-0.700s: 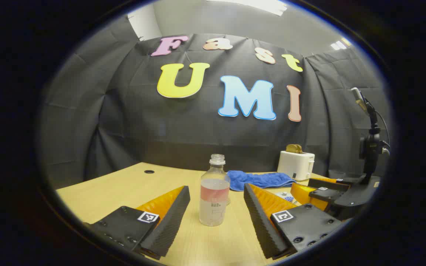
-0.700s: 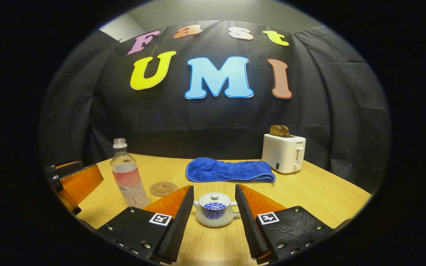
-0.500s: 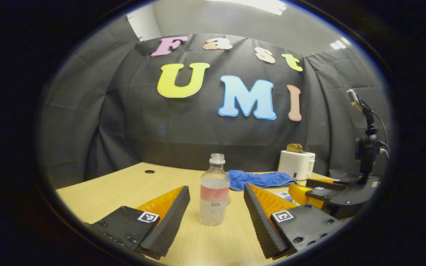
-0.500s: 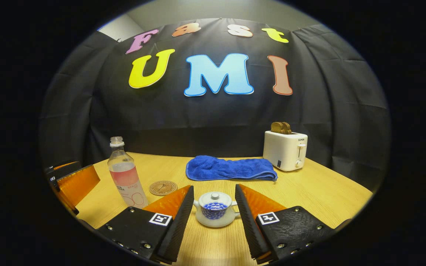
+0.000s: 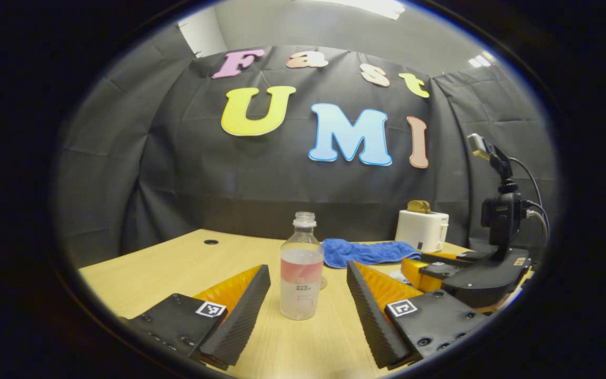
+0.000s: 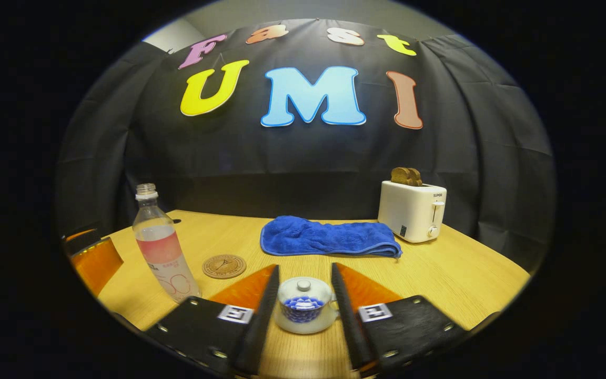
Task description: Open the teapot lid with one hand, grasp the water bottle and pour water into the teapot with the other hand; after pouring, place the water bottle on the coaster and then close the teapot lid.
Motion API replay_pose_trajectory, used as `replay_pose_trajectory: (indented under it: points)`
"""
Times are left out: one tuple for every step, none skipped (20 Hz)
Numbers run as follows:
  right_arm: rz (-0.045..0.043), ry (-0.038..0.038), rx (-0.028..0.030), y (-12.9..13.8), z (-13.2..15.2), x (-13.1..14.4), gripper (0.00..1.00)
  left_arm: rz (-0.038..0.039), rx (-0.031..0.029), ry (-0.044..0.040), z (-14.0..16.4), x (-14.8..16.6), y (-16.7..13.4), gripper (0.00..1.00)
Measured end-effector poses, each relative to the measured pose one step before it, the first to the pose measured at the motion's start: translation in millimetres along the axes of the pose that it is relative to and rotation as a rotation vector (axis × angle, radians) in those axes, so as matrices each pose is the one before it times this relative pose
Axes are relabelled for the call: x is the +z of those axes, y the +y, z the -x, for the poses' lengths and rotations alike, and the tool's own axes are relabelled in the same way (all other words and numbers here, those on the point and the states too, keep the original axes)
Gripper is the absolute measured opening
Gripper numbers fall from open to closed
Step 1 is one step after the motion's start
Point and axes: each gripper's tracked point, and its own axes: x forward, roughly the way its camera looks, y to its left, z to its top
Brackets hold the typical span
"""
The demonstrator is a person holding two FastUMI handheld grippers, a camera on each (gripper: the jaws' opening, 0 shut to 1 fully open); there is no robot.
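Observation:
A clear, uncapped water bottle [image 5: 301, 273] with a pink label stands upright on the wooden table [image 5: 177, 263]. My left gripper [image 5: 308, 267] is open, with a finger on either side of the bottle and a gap on both sides. In the right gripper view a small white teapot [image 6: 303, 310] with a blue pattern sits low between the fingers. Its lid [image 6: 303, 287] is on. My right gripper [image 6: 305, 269] is open, its fingers close beside the teapot. A round brown coaster [image 6: 224, 266] lies between the bottle [image 6: 163, 250] and the teapot.
A folded blue towel [image 6: 329, 239] lies behind the teapot. A white toaster [image 6: 412, 210] holding bread stands at the back right. The left gripper [image 6: 90, 258] shows at the left edge of the right gripper view. The right gripper [image 5: 471, 273] shows to the right in the left gripper view.
My right gripper has moved forward over the teapot, and its fingers have drawn somewhat closer together. The left gripper has hardly moved, and the bottle stands where it was.

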Motion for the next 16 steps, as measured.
replay_pose_trajectory:
  points:
    - [-0.00225, 0.01195, 0.00038, 0.92, -3.98, -4.72, 0.46, -0.00019, 0.00061, 0.00258, -2.02, -2.51, 0.31, 1.00]
    - [0.00004, 0.01303, -0.00164, -0.61, -4.34, -3.80, 0.45, 0.00021, -0.00007, 0.00223, -1.28, -0.63, 0.15, 1.00]
    - [0.00189, 0.00786, 0.00104, -0.41, -3.67, -4.12, 0.45, 0.00130, -0.00087, 0.00350, -0.96, -2.33, 0.73, 1.00]
    - [0.00148, 0.00173, 0.00557, 0.91, -1.92, -0.66, 0.45, 0.00148, -0.00045, 0.00330, -1.24, -0.57, 0.21, 1.00]
    - [0.00381, -0.00765, -0.00011, 0.12, -2.22, 0.93, 0.45, 0.00321, -0.00065, 0.00366, -2.47, -3.13, 0.55, 1.00]
    - [0.00998, -0.00149, -0.00038, 0.23, -0.45, 0.95, 0.45, 0.00518, 0.00032, 0.00247, -2.05, -0.76, 1.23, 1.00]
    - [0.01005, -0.00014, 0.00360, 1.38, -0.37, -1.98, 0.45, 0.00684, -0.00233, 0.00266, -1.64, -2.55, 0.39, 1.00]
    - [-0.00643, -0.01055, 0.00517, -0.13, -8.02, 3.51, 0.45, 0.00715, -0.00357, 0.00104, -0.98, -0.44, 0.26, 1.00]
    - [-0.00938, -0.00191, -0.00243, 1.53, 2.93, -2.66, 0.43, 0.00471, -0.00305, 0.00097, -0.42, -2.03, -0.04, 1.00]
    - [0.00924, 0.00164, 0.00154, 0.58, 1.29, 1.03, 0.17, 0.00267, 0.00021, 0.00207, -0.95, -0.58, 0.87, 1.00]
    - [0.01258, 0.00075, 0.00183, 1.26, -1.45, -0.72, 0.19, 0.00200, -0.00107, 0.00216, -2.16, -2.63, 0.39, 1.00]
    - [0.01234, -0.00251, 0.00010, 0.30, 0.20, 0.69, 0.19, 0.00190, -0.00217, 0.00312, -1.79, -0.97, -0.40, 1.00]
    - [0.00611, 0.00036, 0.00128, -0.25, -0.29, -1.11, 0.19, 0.00173, -0.00138, 0.00352, -1.22, -0.92, 0.57, 1.00]
    - [-0.00257, 0.00315, 0.00336, -0.50, -0.64, 0.27, 0.19, 0.00149, -0.00198, 0.00319, -1.31, -0.51, -0.47, 1.00]
    - [-0.00898, 0.00717, 0.00257, -0.65, -0.68, -1.29, 0.19, 0.00055, -0.00377, 0.00337, -1.41, -2.48, -1.35, 1.00]
    - [-0.00763, 0.00826, 0.00128, 0.46, -0.71, 0.44, 0.19, -0.00135, -0.00081, 0.00269, -1.46, -0.05, 0.12, 1.00]
